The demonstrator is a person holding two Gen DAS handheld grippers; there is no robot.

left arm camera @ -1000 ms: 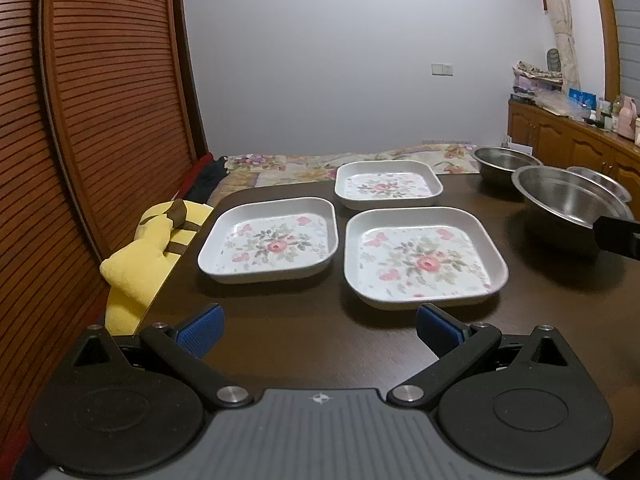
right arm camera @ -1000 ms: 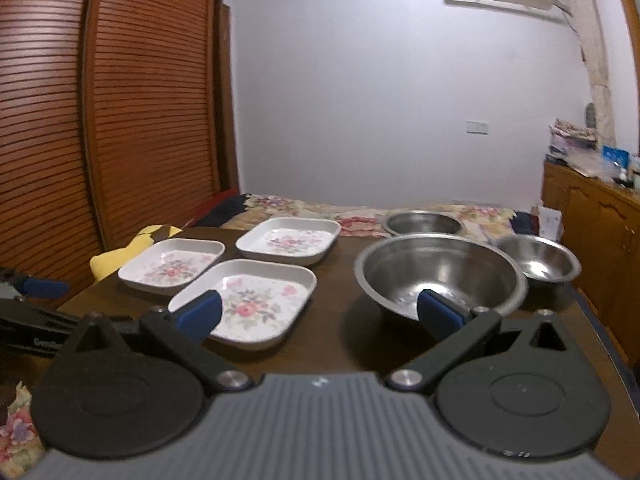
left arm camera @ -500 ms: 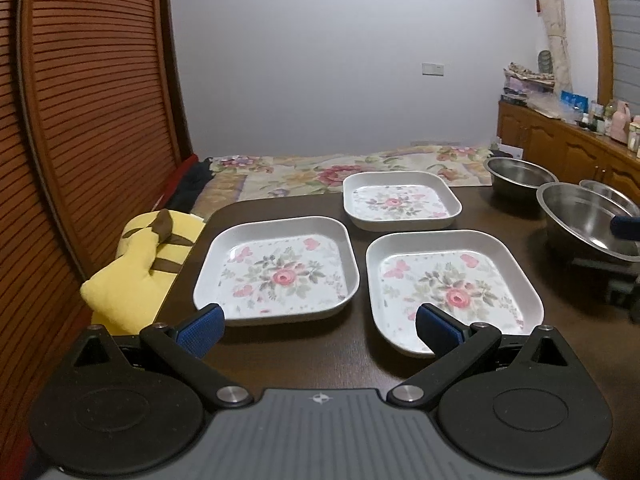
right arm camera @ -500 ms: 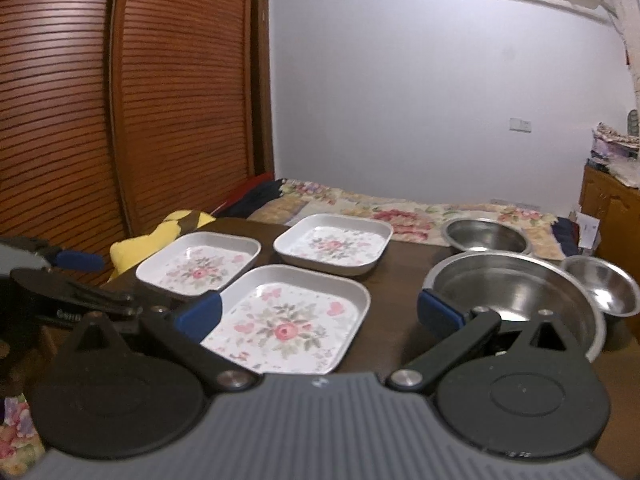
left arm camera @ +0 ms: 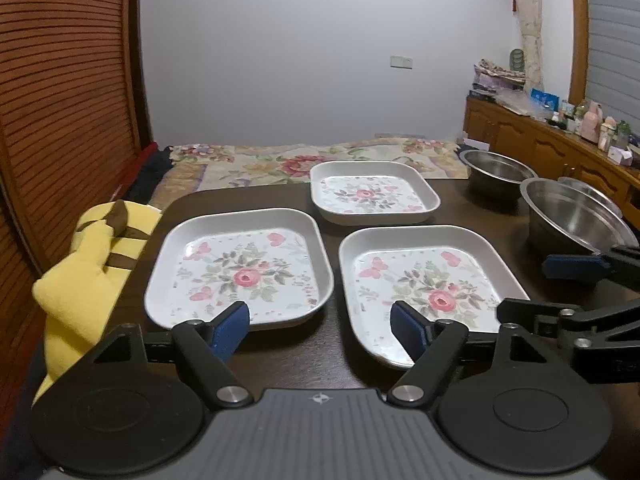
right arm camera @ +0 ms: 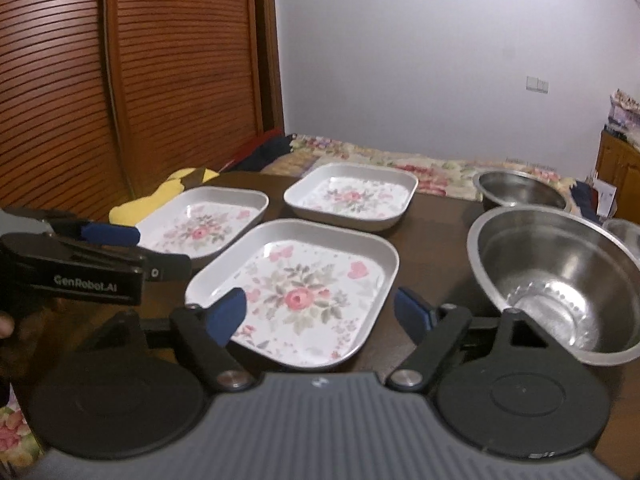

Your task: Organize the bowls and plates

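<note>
Three white square plates with a rose print lie on the dark table (left arm camera: 334, 236): a left plate (left arm camera: 240, 268), a near right plate (left arm camera: 432, 288) and a far plate (left arm camera: 374, 192). Three steel bowls stand to the right: a large bowl (right arm camera: 560, 280), a far bowl (right arm camera: 520, 188) and a small bowl (right arm camera: 624, 232). My left gripper (left arm camera: 320, 320) hovers over the gap between the two near plates, jaws closing with nothing gripped. My right gripper (right arm camera: 320, 308) hangs over the near right plate (right arm camera: 296, 288), jaws closing, pads not touching it.
A yellow plush toy (left arm camera: 88, 264) lies at the table's left edge. Beyond the table is a bed with a floral quilt (left arm camera: 260, 160). Slatted wooden doors (right arm camera: 120, 80) fill the left side, and a cluttered wooden cabinet (left arm camera: 540, 140) lines the right wall.
Both grippers have come forward over the table and tipped down, so the plates look larger. Both pairs of jaws have narrowed. Plates and bowls have not moved.
</note>
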